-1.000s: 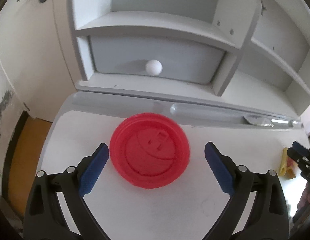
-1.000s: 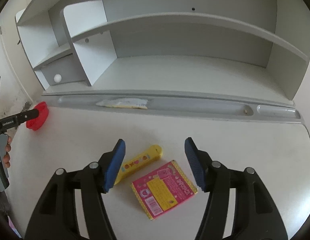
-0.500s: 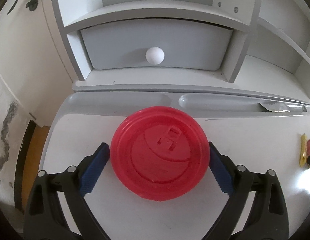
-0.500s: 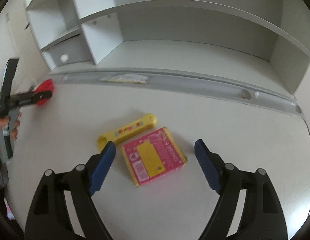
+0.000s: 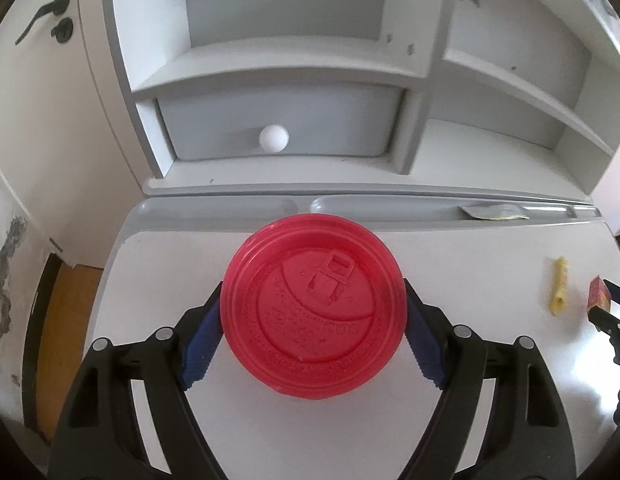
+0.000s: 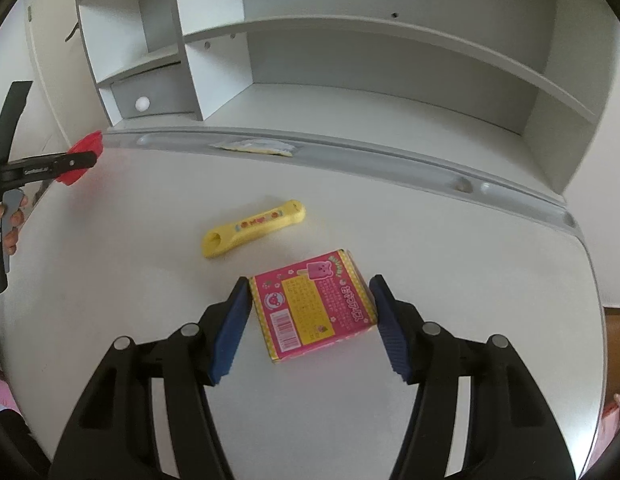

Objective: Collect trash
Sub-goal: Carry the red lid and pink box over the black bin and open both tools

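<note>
White desk [image 6: 450,240] under grey shelves: my left gripper [image 5: 314,328] clamps the red lid [image 5: 314,308] by its rim, light, stiff. My right gripper [image 6: 310,328], jaws closing, straddles the pink box [image 6: 314,312], crushable cardboard; yellow wrapper [image 6: 253,228] at eleven o'clock.

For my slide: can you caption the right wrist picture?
Right gripper closing around a pink box on the white desk; yellow wrapper beyond.

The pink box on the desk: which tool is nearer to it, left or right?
Right. The right tool straddles the pink box, closing on it. The left tool is across the desk, clamping the red lid.
</note>
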Tool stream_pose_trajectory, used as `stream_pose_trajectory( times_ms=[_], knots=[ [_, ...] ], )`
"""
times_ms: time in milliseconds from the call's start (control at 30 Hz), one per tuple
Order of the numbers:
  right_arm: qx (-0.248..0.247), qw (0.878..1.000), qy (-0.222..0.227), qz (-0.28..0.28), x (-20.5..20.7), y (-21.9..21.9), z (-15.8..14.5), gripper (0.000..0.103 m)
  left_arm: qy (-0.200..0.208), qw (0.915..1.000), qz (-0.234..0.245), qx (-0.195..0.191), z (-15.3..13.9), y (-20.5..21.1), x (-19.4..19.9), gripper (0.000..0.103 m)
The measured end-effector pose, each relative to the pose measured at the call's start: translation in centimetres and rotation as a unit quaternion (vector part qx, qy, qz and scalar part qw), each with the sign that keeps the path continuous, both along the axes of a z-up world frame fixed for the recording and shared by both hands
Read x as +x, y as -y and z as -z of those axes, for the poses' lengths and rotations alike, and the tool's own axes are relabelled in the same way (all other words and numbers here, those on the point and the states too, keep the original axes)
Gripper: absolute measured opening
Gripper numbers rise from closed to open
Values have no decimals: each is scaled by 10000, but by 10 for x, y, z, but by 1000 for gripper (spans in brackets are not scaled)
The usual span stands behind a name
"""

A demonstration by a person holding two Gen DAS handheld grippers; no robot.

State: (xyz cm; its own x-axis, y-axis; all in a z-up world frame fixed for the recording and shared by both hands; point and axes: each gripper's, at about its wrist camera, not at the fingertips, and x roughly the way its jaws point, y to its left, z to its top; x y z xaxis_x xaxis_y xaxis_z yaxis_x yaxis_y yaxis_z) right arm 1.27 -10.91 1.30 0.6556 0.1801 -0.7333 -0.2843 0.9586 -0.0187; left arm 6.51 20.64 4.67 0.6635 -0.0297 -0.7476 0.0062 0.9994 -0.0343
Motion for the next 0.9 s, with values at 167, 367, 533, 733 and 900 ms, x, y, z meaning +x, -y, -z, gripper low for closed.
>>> stream_pose_trajectory(
  times_ms=[167, 367, 533, 733, 900],
  knots=[
    [104, 9996, 62, 259, -29, 20, -6, 59, 195, 9996, 204, 9, -25, 24, -27, 79],
    [201, 9962, 363, 764, -86, 65, -25, 59, 360, 9939, 1040, -38, -48, 92, -66, 79],
    [197, 9874, 552, 1468, -157, 131, -37, 59, 454, 9720, 2304, -123, -62, 197, -111, 79],
    [57, 9663, 351, 2550, -241, 219, -17, 59, 404, 9093, 4142, -89, -55, 346, -186, 79],
    [24, 9481, -317, 3165, -289, 279, 39, 59, -47, 8373, 5466, 130, -13, 454, -259, 79]
  ],
)
